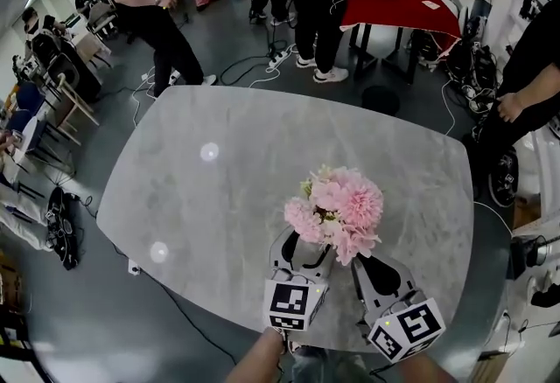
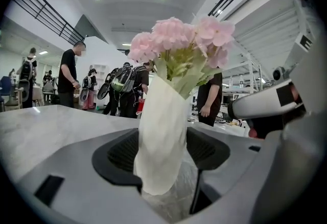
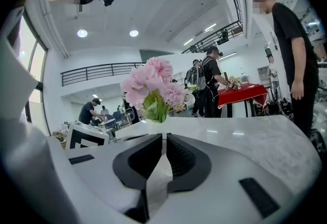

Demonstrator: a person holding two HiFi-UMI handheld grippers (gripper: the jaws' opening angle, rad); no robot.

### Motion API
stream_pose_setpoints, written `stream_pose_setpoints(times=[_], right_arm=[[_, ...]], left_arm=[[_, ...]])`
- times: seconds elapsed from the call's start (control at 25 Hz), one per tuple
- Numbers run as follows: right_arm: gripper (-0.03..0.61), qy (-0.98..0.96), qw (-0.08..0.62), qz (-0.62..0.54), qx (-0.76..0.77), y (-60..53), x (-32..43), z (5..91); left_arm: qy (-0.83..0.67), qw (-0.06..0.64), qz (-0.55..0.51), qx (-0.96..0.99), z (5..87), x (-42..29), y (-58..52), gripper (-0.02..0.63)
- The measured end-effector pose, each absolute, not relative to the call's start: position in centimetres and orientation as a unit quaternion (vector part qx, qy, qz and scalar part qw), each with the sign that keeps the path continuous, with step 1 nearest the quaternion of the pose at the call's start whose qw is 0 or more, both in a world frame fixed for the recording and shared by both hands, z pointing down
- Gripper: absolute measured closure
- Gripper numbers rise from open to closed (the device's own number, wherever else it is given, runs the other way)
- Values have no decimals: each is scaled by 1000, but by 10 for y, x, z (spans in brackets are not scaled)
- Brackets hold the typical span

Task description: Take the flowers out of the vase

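Vase (image 2: 161, 141) with flowers (image 1: 337, 211) stood at 5 o'clock on the table (image 1: 192, 189), between the wide-open, unclamped left gripper (image 1: 306, 248) jaws, so the bracing step was judged in hand; the right gripper (image 1: 363, 266), shut and empty at the vase's 5 o'clock, likely had to open for the stems.

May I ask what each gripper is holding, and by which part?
Right gripper shut, empty. Left gripper brackets the white vase at its lower body; a firm grip cannot be told.

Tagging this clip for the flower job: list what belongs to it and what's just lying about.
Job: pink flowers, white vase, left claw open around the vase, right claw shut.
Lying about: red-covered table, power strip.
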State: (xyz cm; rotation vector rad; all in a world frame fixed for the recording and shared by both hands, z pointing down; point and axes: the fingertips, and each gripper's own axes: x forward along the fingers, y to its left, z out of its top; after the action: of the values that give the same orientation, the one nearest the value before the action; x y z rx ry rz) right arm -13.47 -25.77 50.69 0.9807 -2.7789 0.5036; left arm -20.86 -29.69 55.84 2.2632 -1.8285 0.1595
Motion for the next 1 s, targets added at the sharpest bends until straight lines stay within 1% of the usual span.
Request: stream_pose_setpoints(times=[0.08,0.12,0.2,0.44,0.64,0.8,1.0], right_arm=[[552,-931,73,168,317,-259,-142,507],[535,-933,73,167,311,-260,-145,508],[462,-937,75,164,299,-263,-152,510],[403,-951,57,139,269,-278,-174,504],[394,-963,34,115,241,-290,-193,492],[394,-966,33,102,235,-292,-194,489],[394,-966,25,92,240,-288,-190,480]], left_arm=[[-623,113,52,772,559,-209,-297,316],[-623,112,51,773,559,-209,-296,316],[-622,111,47,774,559,-207,-296,316],[-618,109,44,777,559,-207,-295,318],[-618,107,38,778,556,-210,-297,318],[-619,110,37,777,555,-208,-297,321],[-614,97,50,782,558,-204,-289,321]])
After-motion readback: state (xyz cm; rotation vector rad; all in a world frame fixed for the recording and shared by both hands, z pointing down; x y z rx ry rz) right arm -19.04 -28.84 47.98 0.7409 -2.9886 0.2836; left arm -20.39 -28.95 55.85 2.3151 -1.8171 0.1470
